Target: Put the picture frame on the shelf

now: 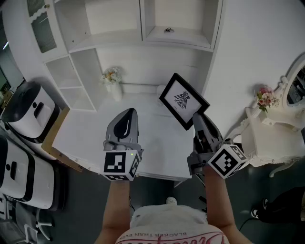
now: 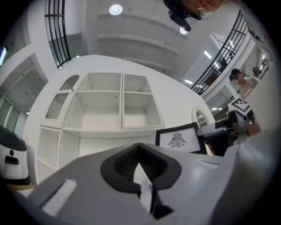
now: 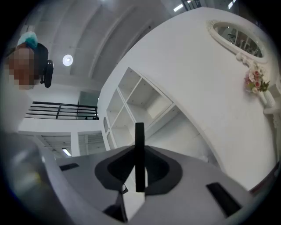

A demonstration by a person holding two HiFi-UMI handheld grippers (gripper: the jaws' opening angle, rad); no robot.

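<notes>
Lifted frame (image 1: pixel 184 101), not yet shelved
The right gripper (image 1: pixel 199 119) has its jaws clamped on the frame's edge, holding it tilted above the tabletop (image 1: pixel 95 136), below the shelf (image 1: pixel 114 40); the left gripper (image 1: pixel 125 114) has its jaws closed, empty.

Bright, even light is coming from round ceiling lamps (image 2: pixel 116 9), glaring a bit. White walls (image 1: pixel 257 57) are washing out. Gripper views are bending and darkening at edges; close-up picture frame (image 3: pixel 139 156) is blurring.
</notes>
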